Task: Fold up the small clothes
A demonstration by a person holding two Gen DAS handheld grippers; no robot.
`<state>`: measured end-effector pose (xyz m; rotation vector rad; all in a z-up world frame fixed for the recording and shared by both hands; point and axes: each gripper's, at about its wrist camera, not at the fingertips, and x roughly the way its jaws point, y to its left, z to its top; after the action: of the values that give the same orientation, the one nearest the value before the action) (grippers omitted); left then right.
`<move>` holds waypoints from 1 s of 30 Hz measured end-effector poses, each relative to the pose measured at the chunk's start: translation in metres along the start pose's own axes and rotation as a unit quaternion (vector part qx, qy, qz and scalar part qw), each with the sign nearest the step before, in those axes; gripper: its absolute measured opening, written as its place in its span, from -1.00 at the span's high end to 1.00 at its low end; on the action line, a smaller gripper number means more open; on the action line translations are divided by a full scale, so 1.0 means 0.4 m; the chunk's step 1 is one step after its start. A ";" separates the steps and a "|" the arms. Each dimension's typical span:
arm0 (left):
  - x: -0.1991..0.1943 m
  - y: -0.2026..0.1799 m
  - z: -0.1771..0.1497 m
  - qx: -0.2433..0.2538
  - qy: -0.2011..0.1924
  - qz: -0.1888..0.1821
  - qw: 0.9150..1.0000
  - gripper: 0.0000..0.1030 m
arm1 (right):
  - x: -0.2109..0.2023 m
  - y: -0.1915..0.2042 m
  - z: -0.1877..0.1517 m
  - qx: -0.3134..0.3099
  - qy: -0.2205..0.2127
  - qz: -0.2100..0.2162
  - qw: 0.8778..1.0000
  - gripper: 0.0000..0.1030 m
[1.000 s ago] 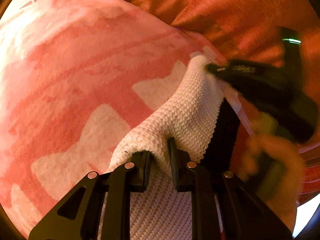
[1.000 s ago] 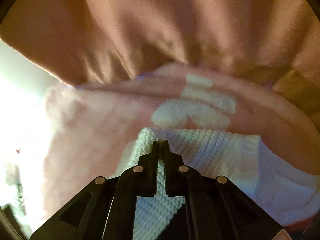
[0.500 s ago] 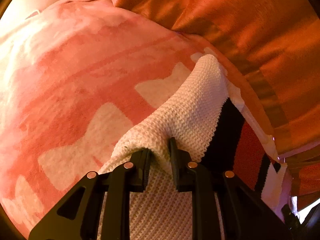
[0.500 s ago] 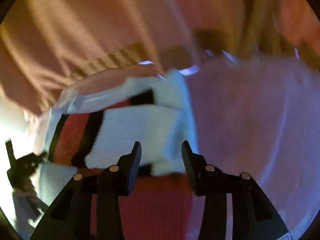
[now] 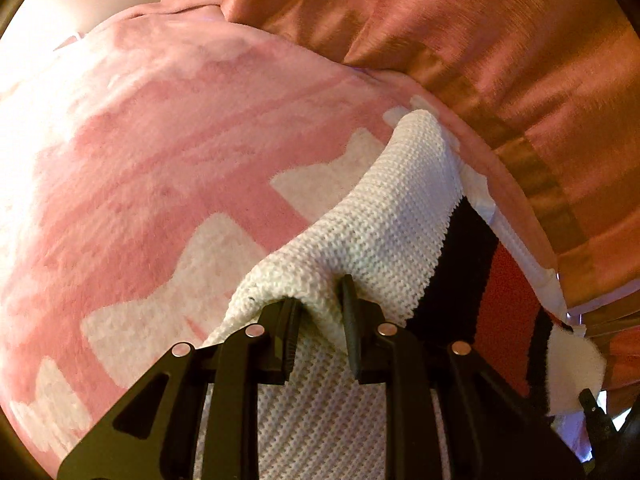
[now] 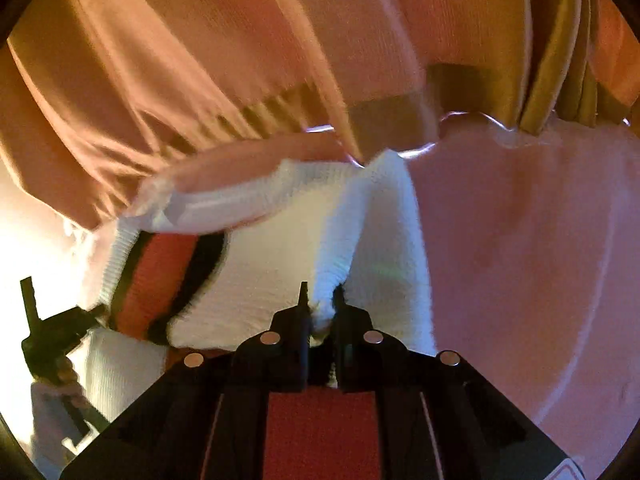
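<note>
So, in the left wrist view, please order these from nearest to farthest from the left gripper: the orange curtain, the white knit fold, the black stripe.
1. The white knit fold, pinched between the fingers of the left gripper.
2. The black stripe, just right of the fingers, on the same garment.
3. The orange curtain, beyond the pink blanket, across the top and right.

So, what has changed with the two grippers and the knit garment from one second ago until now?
The right gripper let go of the white edge it pinched beside the left gripper, left the left wrist view, moved along the knit garment, and its jaws are closing on another white fold. The left gripper stayed clamped on its fold; the pink blanket did not move.
</note>
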<state>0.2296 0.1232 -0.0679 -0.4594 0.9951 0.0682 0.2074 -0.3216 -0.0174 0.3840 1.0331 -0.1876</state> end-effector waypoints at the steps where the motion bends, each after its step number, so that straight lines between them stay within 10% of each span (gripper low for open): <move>1: 0.001 -0.001 0.000 0.004 0.000 0.001 1.000 0.61 | 0.039 -0.024 -0.014 0.008 0.027 -0.018 0.999 0.81; 8: -0.004 -0.010 -0.005 0.017 0.000 0.006 1.000 0.61 | 0.004 0.000 -0.009 0.017 0.001 0.006 1.000 0.71; 11: -0.003 -0.017 -0.009 0.024 -0.005 0.013 1.000 0.61 | 0.076 -0.025 -0.043 0.008 0.054 -0.040 0.998 0.68; 17: -0.006 -0.016 -0.009 0.020 -0.003 0.012 1.000 0.61 | -0.010 0.010 -0.028 0.003 -0.006 -0.018 1.000 0.66; 30: -0.006 -0.026 -0.011 0.029 -0.009 0.025 0.999 0.60 | 0.076 -0.001 -0.060 0.005 0.052 -0.018 0.998 0.70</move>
<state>0.2276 0.1123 -0.0645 -0.3796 0.9887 0.0884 0.2033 -0.3116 -0.0546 0.3872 1.1429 -0.2067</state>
